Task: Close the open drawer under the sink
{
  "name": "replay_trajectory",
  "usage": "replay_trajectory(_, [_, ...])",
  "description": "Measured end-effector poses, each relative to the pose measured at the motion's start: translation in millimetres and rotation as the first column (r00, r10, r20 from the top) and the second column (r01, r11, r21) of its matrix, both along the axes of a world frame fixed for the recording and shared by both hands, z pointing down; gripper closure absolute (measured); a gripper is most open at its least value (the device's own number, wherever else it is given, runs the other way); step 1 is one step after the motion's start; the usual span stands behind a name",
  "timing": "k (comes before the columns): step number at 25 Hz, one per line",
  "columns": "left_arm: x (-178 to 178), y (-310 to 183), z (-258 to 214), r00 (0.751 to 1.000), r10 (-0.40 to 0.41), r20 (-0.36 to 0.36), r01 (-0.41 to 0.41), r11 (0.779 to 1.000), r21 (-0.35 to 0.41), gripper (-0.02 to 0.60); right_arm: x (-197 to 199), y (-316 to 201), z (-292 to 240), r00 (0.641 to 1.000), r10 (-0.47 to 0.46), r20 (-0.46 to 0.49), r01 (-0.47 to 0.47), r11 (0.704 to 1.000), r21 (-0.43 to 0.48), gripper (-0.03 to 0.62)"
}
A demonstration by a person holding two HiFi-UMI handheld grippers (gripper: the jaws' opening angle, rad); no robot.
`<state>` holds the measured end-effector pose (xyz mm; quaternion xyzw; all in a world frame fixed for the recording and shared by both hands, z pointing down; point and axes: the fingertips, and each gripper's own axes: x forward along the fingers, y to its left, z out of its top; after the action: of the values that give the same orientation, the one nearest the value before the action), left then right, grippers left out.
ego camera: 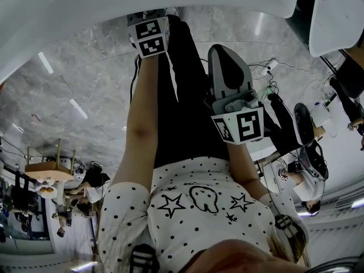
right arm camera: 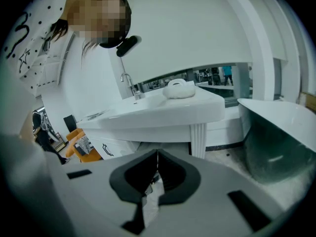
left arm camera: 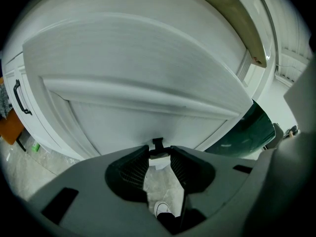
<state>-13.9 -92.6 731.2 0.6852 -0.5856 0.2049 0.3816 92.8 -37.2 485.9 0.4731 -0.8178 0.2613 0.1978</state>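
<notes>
The left gripper [left arm camera: 159,152] reaches to the white drawer [left arm camera: 148,83], jaws slightly spread at its black handle [left arm camera: 157,143]. The right gripper [right arm camera: 157,157] is held back, jaws pressed together.

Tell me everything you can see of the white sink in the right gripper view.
The sink is a white, glossy slab-like basin top, ceramic or stone by its look, sitting level. A curved chrome tap rises near its left end, and a rounded white object rests on top. A fluted white column stands under its front edge; a white cabinet with a black handle sits beneath.
</notes>
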Motion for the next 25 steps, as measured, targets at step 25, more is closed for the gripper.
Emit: replay_trajectory(25, [1.7, -20.9, 3.9, 1.000, -0.020, -0.008, 0.020, 1.000, 0.010, 0.442, 4.0, -14.3, 7.1, 1.000, 0.006, -0.002, -0.006, 1.000, -0.010, 0.579])
